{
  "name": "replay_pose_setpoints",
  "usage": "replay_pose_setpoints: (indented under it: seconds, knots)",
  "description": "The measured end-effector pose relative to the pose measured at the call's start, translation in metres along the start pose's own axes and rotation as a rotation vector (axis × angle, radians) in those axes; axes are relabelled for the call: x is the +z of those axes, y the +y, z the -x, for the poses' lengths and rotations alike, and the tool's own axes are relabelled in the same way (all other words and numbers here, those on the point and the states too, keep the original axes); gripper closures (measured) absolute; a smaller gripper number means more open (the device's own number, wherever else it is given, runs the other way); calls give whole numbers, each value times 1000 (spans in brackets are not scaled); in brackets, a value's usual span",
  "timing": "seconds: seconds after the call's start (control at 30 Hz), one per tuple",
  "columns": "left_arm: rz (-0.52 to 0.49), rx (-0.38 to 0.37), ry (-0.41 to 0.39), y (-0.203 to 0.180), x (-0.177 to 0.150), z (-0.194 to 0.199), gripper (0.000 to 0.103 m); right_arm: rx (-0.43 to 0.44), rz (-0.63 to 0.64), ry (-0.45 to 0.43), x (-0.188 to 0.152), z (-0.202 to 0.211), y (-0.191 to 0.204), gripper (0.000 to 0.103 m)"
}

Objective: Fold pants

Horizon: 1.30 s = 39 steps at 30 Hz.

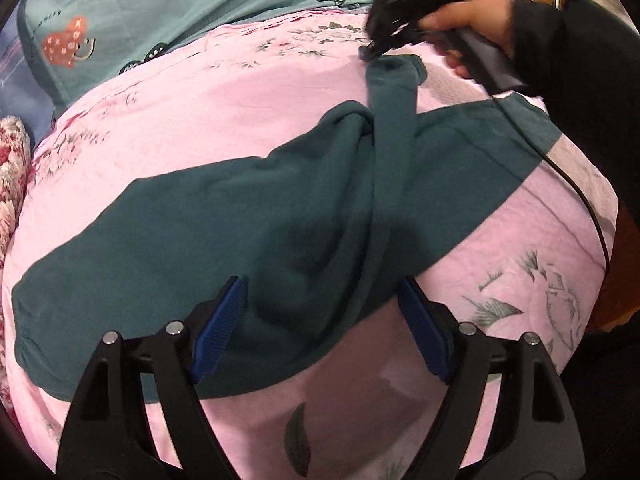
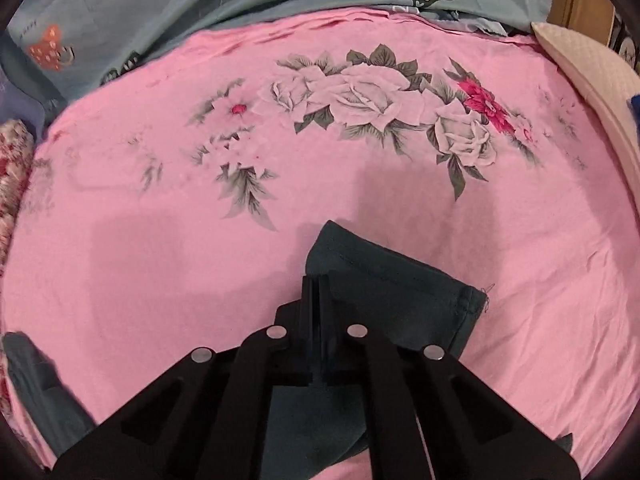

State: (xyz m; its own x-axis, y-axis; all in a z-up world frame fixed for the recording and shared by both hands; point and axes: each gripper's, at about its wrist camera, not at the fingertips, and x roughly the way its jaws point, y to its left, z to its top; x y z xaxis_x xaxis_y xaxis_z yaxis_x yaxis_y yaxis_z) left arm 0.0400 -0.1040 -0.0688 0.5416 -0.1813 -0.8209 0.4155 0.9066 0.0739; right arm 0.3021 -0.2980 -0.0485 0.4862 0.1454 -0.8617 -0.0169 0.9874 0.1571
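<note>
Dark teal pants (image 1: 248,216) lie spread across a pink floral bed sheet (image 1: 240,92). My left gripper (image 1: 320,300) is open, its blue pads (image 1: 218,328) on either side of the pants' near edge, holding nothing. My right gripper (image 1: 370,54), held by a hand at the far right in the left wrist view, is shut on one leg's hem and lifts that leg off the bed. In the right wrist view the right gripper (image 2: 318,284) is shut on the teal hem (image 2: 400,292), which hangs over the sheet (image 2: 160,240).
A teal blanket with heart prints (image 1: 140,8) lies along the far side of the bed. A red floral cushion (image 1: 12,168) sits at the left edge. A pale pillow (image 2: 592,80) is at the far right. A black cable (image 1: 576,188) trails from the right gripper.
</note>
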Motion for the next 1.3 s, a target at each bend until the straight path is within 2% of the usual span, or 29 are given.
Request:
replay_pose_setpoints:
  seconds: [0.17,0.23,0.3,0.47,0.67,0.77,0.83,0.93,1.0,1.03,1.1,1.23,1.3]
  knots:
    - [6,-7,-10,4,0,0,22,201,-80,-217,-24,98,-44,101]
    - [18,-11,-16,5,-2,1,21,252,-106,-312,-49,145,-69,101]
    - [34,-19,-22,6,-2,1,19,267,-127,-357,-76,174,-89,101]
    - [47,-25,-23,5,4,-2,18,247,-228,-339,-151,190,-132,101]
    - [37,-11,-11,-1,5,-5,16,270,-432,-242,-220,147,-180,101]
    - [47,-9,-7,-1,7,-5,16,291,-435,-245,-220,147,-176,101]
    - [56,-7,-3,0,10,-6,16,324,-404,-277,-200,158,-167,101]
    - [79,7,-23,3,16,-2,16,375,-305,-410,-162,205,-143,101]
    - [93,4,-36,6,16,1,15,418,-238,-516,-153,244,-131,101]
    - [95,6,-37,6,16,1,14,420,-213,-542,-154,253,-130,101]
    - [95,0,-24,7,14,-2,14,399,-198,-513,-165,250,-133,101]
    - [76,-20,2,6,10,-5,14,302,-337,-321,-212,187,-173,101]
    - [54,-20,6,3,8,-4,14,289,-406,-271,-235,165,-190,101]
